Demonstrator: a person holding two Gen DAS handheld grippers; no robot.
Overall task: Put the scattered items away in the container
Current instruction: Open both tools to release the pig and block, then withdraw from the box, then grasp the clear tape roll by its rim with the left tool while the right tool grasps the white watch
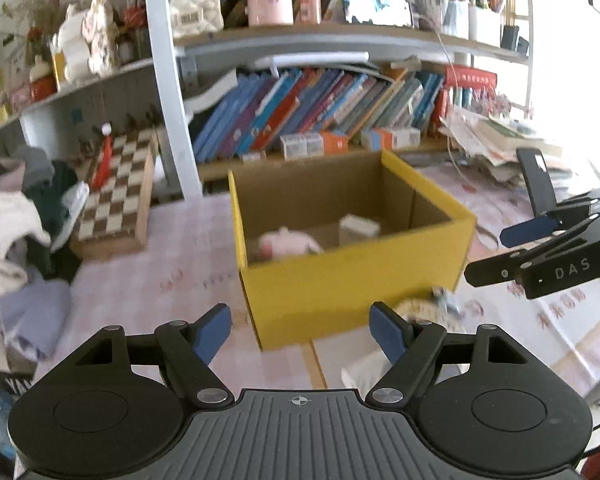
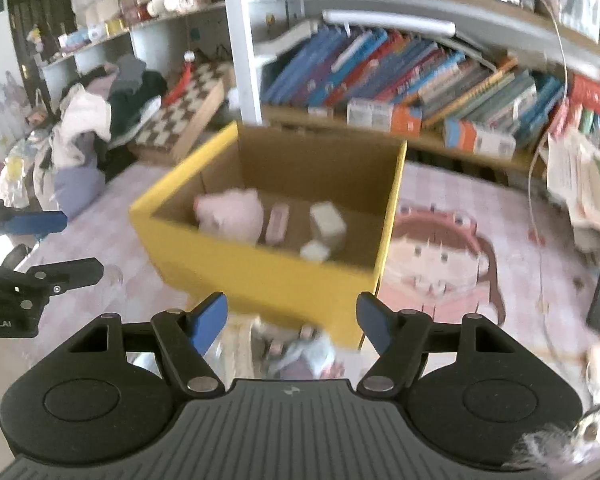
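Both your grippers, left point(image 1: 300, 330) & right point(image 2: 292, 320), hang wide w/ nothing held, just short of the yellow box point(image 2: 260, 280), open-topped, pink plush point(image 2: 230, 216) inside.

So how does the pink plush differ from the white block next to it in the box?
The pink plush is rounded, soft-looking and larger; the white block is boxy, hard-edged and smaller. The plush sits at the box's left end, the block nearer the right. Both lie inside the yellow box, untouched by either gripper.
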